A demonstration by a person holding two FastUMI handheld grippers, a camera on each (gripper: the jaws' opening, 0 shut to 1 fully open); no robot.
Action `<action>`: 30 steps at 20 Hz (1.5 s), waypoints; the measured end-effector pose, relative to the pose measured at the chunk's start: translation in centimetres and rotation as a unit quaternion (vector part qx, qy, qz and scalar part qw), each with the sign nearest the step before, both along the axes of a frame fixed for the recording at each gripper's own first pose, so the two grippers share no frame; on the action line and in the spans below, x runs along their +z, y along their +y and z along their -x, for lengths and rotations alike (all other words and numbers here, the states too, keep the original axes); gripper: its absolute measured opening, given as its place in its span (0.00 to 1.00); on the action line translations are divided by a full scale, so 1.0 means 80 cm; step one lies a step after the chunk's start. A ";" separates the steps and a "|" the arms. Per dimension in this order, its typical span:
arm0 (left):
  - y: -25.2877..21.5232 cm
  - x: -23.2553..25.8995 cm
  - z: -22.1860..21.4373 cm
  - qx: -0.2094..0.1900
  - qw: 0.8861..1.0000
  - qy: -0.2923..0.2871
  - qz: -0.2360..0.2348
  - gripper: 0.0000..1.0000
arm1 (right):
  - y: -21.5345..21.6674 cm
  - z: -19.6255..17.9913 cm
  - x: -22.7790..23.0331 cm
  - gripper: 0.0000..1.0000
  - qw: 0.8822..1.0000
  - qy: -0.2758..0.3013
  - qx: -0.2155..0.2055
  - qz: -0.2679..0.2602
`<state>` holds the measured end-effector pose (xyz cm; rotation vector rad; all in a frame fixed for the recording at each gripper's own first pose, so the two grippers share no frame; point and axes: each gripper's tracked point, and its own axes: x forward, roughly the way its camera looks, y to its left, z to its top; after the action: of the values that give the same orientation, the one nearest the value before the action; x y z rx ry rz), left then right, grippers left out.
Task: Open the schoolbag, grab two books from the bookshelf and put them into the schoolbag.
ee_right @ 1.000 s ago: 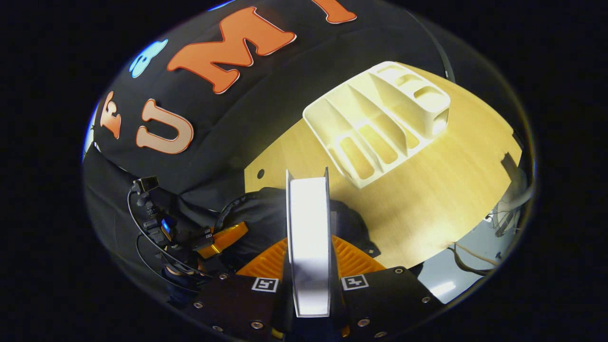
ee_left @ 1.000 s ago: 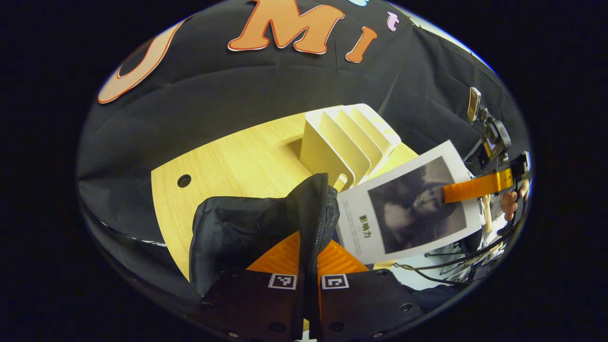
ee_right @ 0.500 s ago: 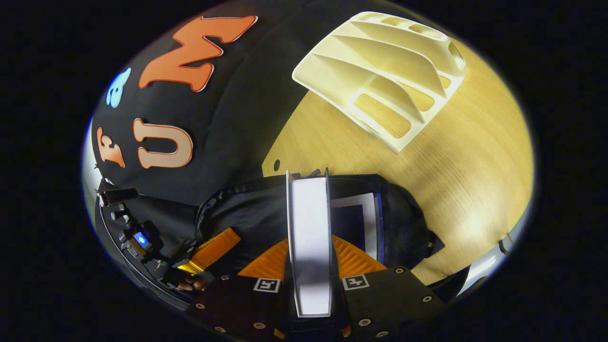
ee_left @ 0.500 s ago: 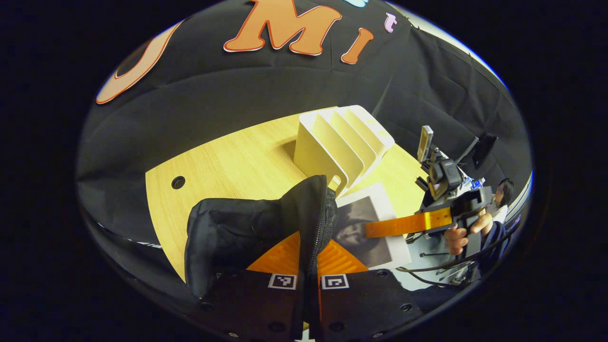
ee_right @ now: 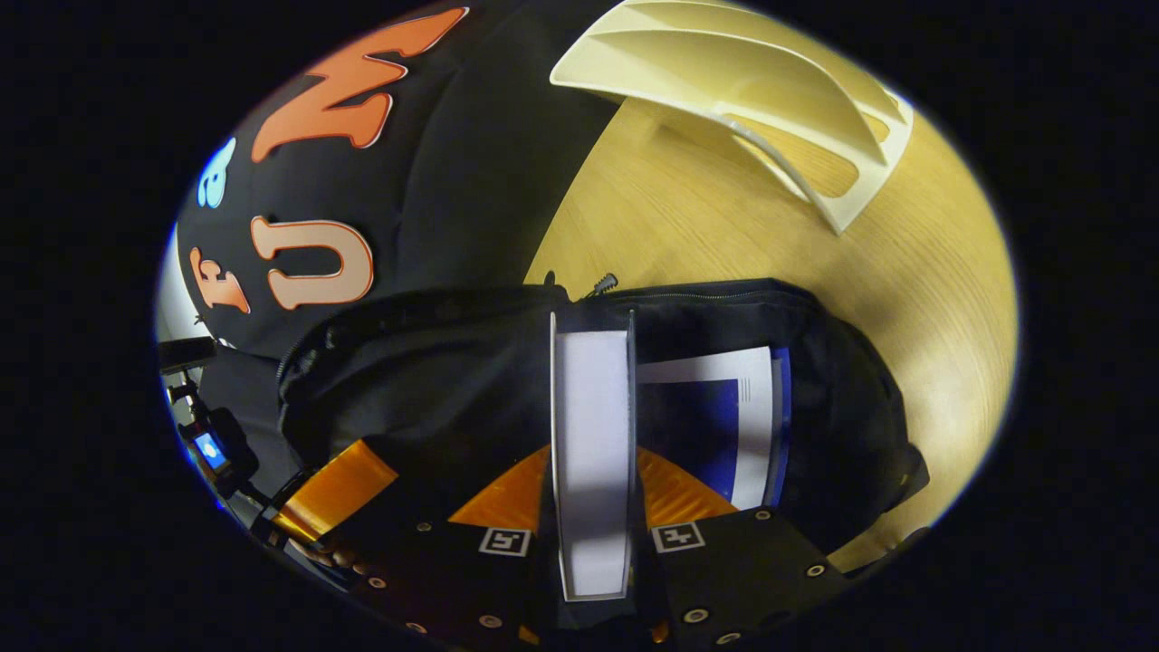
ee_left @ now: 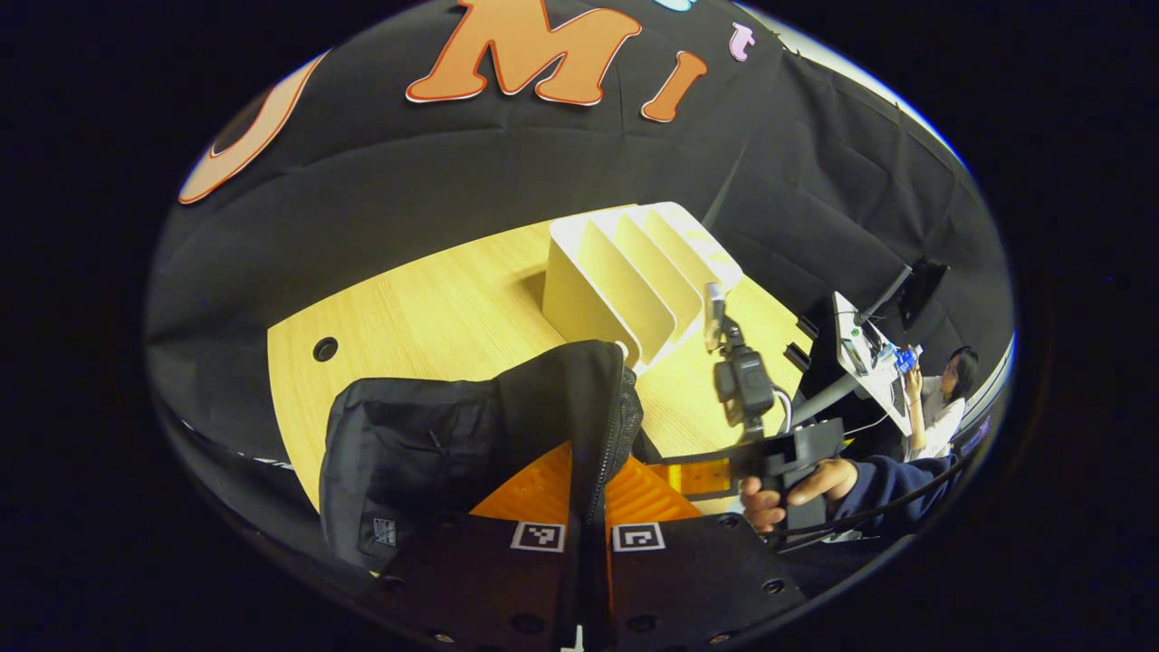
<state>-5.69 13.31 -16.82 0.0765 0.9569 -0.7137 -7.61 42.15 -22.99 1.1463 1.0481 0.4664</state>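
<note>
Second book point(ee_right: 589, 453) going in: right gripper point(ee_right: 590, 471) clamps it edge-on over open schoolbag point(ee_right: 435, 380), blue book point(ee_right: 724, 426) just beyond jaws. Left gripper point(ee_left: 589, 480) pinches bag's zipper edge. Next: lower, release.

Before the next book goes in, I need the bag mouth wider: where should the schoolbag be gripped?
On the zipper-edged flap of the schoolbag, from above: it stands up as a thin fold, where the left gripper pinches it. The book in the right gripper enters beside it.
</note>
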 end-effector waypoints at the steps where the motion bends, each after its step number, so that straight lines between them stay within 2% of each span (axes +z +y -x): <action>1: -0.001 -0.002 0.001 0.003 1.000 0.001 0.000 0.05 | -0.001 -0.002 -0.001 0.35 1.000 0.002 0.001 -0.001; 3: 0.001 -0.004 0.002 0.010 1.000 0.002 -0.001 0.05 | -0.004 0.002 -0.005 0.36 1.000 0.013 0.008 0.019; 4: 0.005 -0.007 0.001 0.013 1.000 -0.001 -0.009 0.05 | -0.010 0.005 -0.016 0.39 0.998 0.019 0.014 0.052; 7: 0.012 -0.013 -0.006 0.020 0.999 -0.020 -0.034 0.05 | -0.054 0.017 -0.043 0.62 0.985 0.010 0.049 0.165; 8: 0.012 -0.017 -0.004 0.024 0.999 -0.023 -0.040 0.05 | -0.059 0.019 -0.044 0.65 0.982 -0.001 0.058 0.179; 9: 0.010 -0.018 -0.005 0.031 0.998 -0.026 -0.041 0.06 | -0.067 0.018 -0.035 0.55 0.983 -0.013 0.059 0.174; 10: 0.006 -0.020 -0.002 0.040 0.998 -0.027 -0.041 0.07 | -0.076 0.011 -0.023 0.61 0.984 -0.022 0.057 0.165; 11: -0.001 -0.022 0.000 0.049 0.998 -0.025 -0.040 0.07 | -0.089 0.004 -0.015 0.83 0.985 -0.031 0.054 0.164; 13: -0.015 -0.026 0.005 0.071 0.996 -0.031 -0.048 0.12 | -0.130 -0.001 -0.010 0.89 0.980 -0.055 0.063 0.178; 14: -0.026 -0.032 0.011 0.081 0.995 -0.027 -0.047 0.22 | -0.152 0.001 -0.017 0.92 0.977 -0.057 0.074 0.193; 15: -0.039 -0.035 0.019 0.093 0.994 -0.019 -0.047 0.36 | -0.174 0.004 -0.022 0.96 0.974 -0.056 0.084 0.205; 17: -0.069 -0.041 0.031 0.112 0.993 -0.009 -0.040 0.53 | -0.214 0.007 -0.022 0.98 0.969 -0.066 0.098 0.217; 18: -0.083 -0.043 0.038 0.121 0.992 -0.004 -0.037 0.70 | -0.234 0.008 -0.021 0.98 0.966 -0.075 0.103 0.225; 21: -0.119 -0.038 0.047 0.147 0.989 -0.007 -0.030 0.94 | -0.283 0.016 -0.010 0.98 0.959 -0.098 0.117 0.237; 24: -0.154 -0.020 0.048 0.173 0.984 -0.026 -0.021 0.96 | -0.329 0.014 0.017 0.98 0.956 -0.129 0.109 0.240; 28: -0.203 0.013 0.047 0.202 0.976 -0.077 -0.009 0.97 | -0.402 -0.004 0.067 0.97 0.929 -0.206 0.085 0.295; 30: -0.223 0.034 0.042 0.220 0.969 -0.109 0.001 0.99 | -0.434 -0.021 0.103 0.97 0.916 -0.243 0.054 0.314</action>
<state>-9.02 -4.54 -14.13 -0.0585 0.7262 -0.2876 -5.92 7.47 -14.78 0.3682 0.7353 0.4269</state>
